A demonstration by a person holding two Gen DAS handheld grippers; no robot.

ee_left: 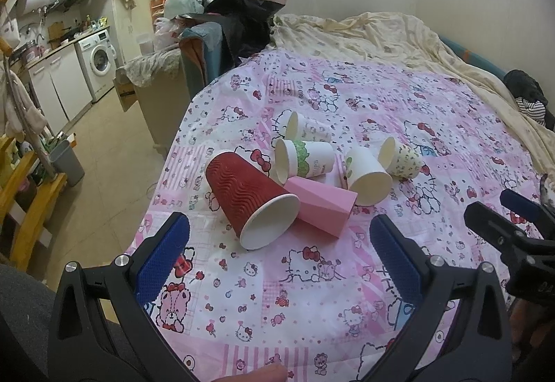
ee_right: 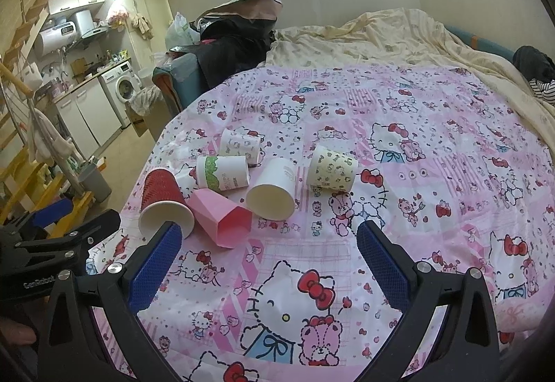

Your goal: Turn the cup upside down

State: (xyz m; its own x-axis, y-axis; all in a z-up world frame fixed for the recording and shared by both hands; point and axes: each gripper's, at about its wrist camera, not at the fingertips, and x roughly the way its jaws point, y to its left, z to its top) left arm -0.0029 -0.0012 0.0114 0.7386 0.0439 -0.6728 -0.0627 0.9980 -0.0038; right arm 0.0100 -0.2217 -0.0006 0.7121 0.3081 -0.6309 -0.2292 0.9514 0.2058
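Observation:
Several paper cups lie on their sides on a pink Hello Kitty cloth (ee_left: 312, 278) (ee_right: 433, 146). A red ribbed cup (ee_left: 248, 196) (ee_right: 163, 200) lies nearest, mouth toward me. A pink faceted cup (ee_left: 322, 203) (ee_right: 222, 215) lies beside it. Behind are a green-banded white cup (ee_left: 305, 160) (ee_right: 223, 173), a plain white cup (ee_left: 367, 175) (ee_right: 274, 189), a yellowish patterned cup (ee_left: 402, 156) (ee_right: 333, 168) and a small printed cup (ee_left: 307, 129) (ee_right: 239, 144). My left gripper (ee_left: 279, 236) is open and empty just short of the red cup. My right gripper (ee_right: 269, 243) is open and empty, in front of the white cup.
The cloth covers a round table whose left edge drops to the floor (ee_left: 104, 153). A rumpled cream blanket (ee_left: 381, 35) lies behind. A kitchen with a washing machine (ee_left: 99, 59) is far left. Each gripper shows in the other's view, the left one (ee_right: 52, 243) and the right one (ee_left: 513, 229).

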